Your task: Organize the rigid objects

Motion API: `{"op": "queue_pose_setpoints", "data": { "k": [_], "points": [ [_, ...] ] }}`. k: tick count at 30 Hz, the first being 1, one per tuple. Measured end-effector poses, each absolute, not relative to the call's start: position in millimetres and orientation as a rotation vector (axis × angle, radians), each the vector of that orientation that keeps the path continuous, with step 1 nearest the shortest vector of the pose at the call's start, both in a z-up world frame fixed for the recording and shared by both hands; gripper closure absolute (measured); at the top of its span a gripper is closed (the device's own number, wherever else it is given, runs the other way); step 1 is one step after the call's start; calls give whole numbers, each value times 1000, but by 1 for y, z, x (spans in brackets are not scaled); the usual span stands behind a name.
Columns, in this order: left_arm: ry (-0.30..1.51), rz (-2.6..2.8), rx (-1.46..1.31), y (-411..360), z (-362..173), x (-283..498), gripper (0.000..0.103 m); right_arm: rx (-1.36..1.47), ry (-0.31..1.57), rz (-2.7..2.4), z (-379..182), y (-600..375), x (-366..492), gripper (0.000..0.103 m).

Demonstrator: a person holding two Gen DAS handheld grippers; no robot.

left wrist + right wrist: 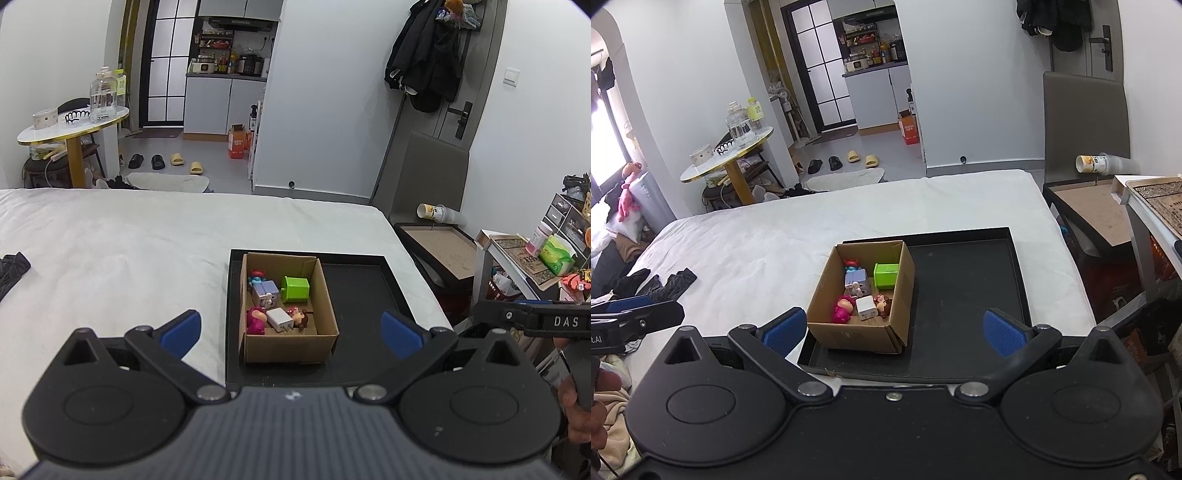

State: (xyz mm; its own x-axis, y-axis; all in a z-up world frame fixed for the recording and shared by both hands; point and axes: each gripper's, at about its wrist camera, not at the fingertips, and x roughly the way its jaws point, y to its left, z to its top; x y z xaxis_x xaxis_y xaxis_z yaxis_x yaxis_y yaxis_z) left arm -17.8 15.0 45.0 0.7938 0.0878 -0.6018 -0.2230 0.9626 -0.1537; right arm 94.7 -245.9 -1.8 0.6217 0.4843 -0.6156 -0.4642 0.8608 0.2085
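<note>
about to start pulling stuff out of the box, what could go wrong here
The toys sit packed in the cardboard box; gripping the white charger could nudge the pink figure or brown figure. The box is light, so it may slide on the black tray, which lies on a soft bed.

Right tool (894,330) spread wide, empty, above the black tray (964,295) on the bed (757,236). Cardboard box (862,295) sits in tray's left half, holding small toys.
</note>
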Motion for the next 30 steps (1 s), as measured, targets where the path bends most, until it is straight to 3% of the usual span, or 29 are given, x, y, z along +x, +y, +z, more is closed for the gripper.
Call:
{"op": "queue_pose_setpoints", "data": {
  "k": [30],
  "points": [
    [610,177,-225,15,41,-23,0,25,721,549,-1,-245,95,0]
  ]
}}
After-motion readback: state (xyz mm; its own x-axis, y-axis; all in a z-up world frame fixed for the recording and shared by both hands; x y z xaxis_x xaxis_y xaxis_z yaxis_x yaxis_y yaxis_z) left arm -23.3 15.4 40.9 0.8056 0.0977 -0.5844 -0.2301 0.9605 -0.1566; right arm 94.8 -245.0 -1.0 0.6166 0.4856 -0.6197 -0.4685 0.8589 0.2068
